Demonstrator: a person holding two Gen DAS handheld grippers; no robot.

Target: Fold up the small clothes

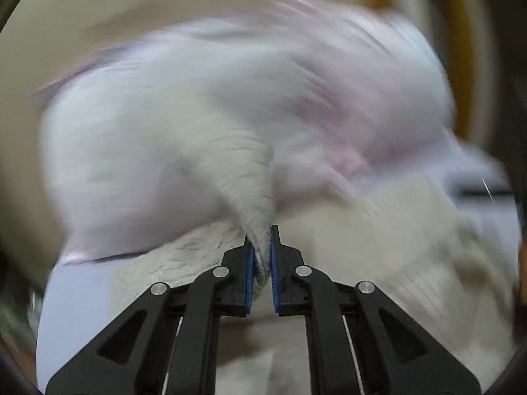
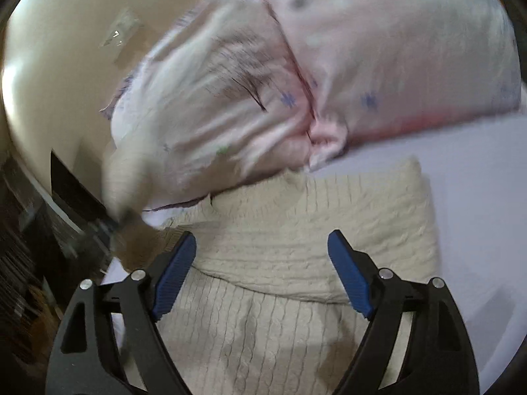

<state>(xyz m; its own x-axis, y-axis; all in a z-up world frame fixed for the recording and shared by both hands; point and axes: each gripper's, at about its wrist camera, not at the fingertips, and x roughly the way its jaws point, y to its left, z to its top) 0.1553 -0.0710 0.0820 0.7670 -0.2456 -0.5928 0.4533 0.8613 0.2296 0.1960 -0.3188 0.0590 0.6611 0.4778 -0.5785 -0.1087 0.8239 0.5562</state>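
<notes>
A cream cable-knit sweater (image 2: 296, 247) lies on a pale lavender bed sheet (image 2: 477, 197), partly folded. My left gripper (image 1: 262, 253) is shut on a bunched part of the sweater (image 1: 250, 191), which rises from its blue pads and is lifted; the view is motion-blurred. In the right wrist view that lifted part (image 2: 128, 177) shows as a blurred cream strip at the left. My right gripper (image 2: 262, 273) is open and empty, hovering just above the sweater's folded body, a finger on either side.
A pink pillow with small blue flowers (image 2: 378, 65) lies just beyond the sweater, touching its far edge. A cream wall (image 2: 49, 82) stands behind at the left. Dark furniture (image 2: 26, 247) sits off the bed's left edge.
</notes>
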